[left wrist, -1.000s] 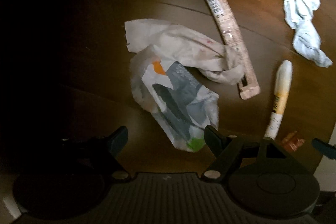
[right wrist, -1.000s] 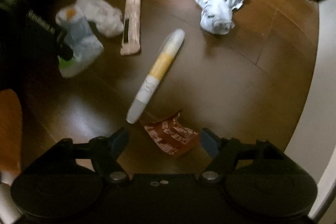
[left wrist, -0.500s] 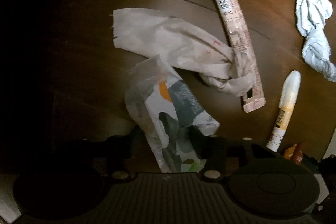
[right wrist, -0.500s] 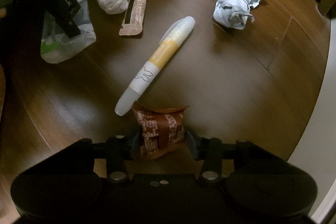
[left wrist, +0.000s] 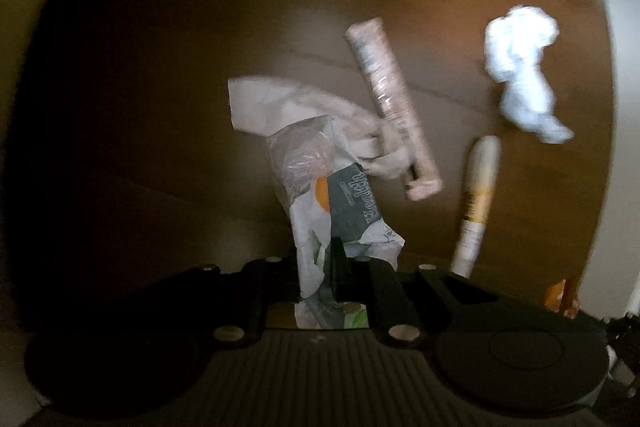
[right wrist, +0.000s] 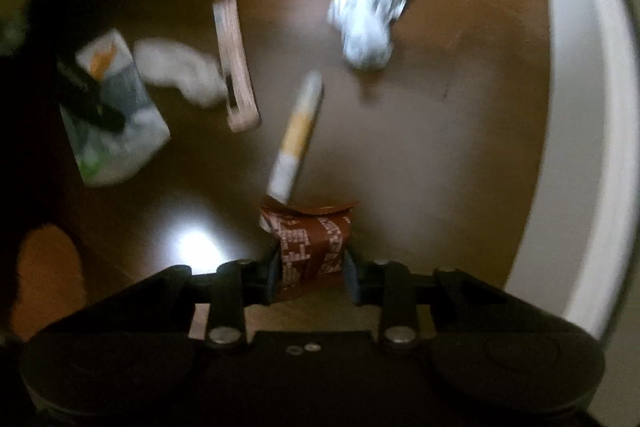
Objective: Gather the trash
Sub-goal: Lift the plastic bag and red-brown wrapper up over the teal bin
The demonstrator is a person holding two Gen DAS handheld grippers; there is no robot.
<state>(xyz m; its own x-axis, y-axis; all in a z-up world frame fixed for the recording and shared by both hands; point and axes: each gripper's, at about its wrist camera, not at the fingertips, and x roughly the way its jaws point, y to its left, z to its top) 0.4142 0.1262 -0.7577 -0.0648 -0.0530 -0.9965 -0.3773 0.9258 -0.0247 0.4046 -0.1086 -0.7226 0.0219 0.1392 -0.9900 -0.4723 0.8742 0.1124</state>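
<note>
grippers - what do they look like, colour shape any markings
Both are black plastic. The left gripper has two slim fingers on hinged links with round silver pivot screws, a ribbed grey plate at the base and a round disc either side. The right gripper is alike, but its base is plain, with two small screws. No cables, sleeves or lettering show.

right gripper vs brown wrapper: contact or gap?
Touching. The right wrist view shows the right gripper with both fingers pressed against the sides of the brown wrapper, no gap either side, and the wrapper pinched narrower between them.

Both tools have closed — left tool (left wrist: 316, 267) on the printed bag (left wrist: 340, 211), right tool (right wrist: 308, 273) on the brown wrapper (right wrist: 310, 243).
</note>
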